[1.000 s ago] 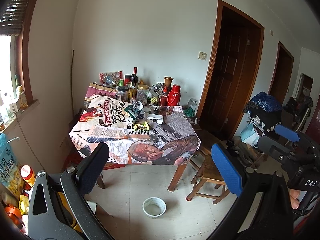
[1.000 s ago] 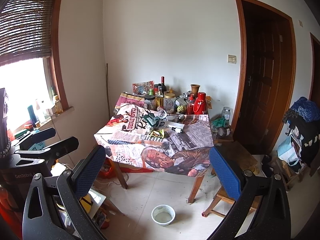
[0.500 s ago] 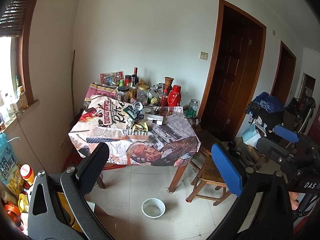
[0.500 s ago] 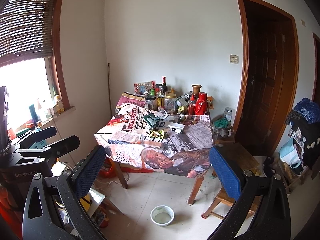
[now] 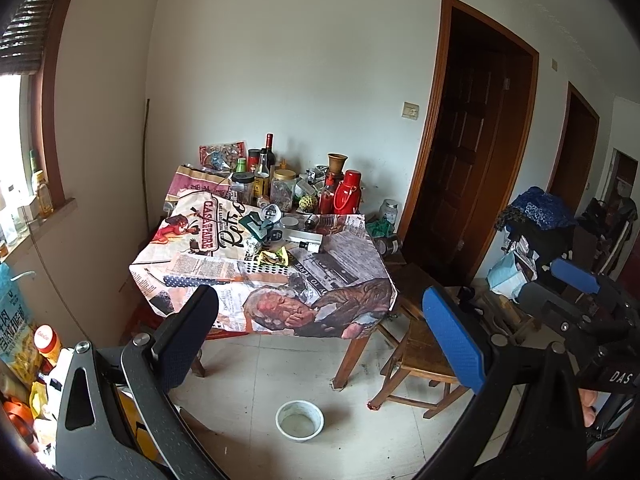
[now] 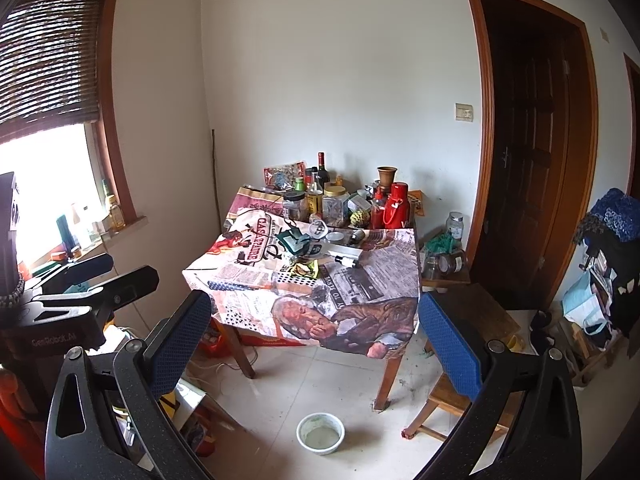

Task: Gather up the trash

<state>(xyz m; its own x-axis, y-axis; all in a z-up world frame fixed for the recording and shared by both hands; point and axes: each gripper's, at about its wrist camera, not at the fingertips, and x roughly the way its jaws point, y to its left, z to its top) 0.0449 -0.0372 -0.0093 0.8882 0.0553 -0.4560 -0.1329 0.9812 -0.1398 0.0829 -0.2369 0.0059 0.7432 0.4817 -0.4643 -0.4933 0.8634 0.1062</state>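
newsprint cloth (image 5: 280,292) drapes the cluttered table (image 6: 390,376); each claw (image 5: 320,328) (image 6: 316,332) gapes empty.

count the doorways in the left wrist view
2: a dark wooden door right of the table, and a second doorway further right. Others may be hidden.

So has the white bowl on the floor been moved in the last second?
No. The white bowl sits on the same floor tiles in front of the table leg; only the cameras drifted slightly.
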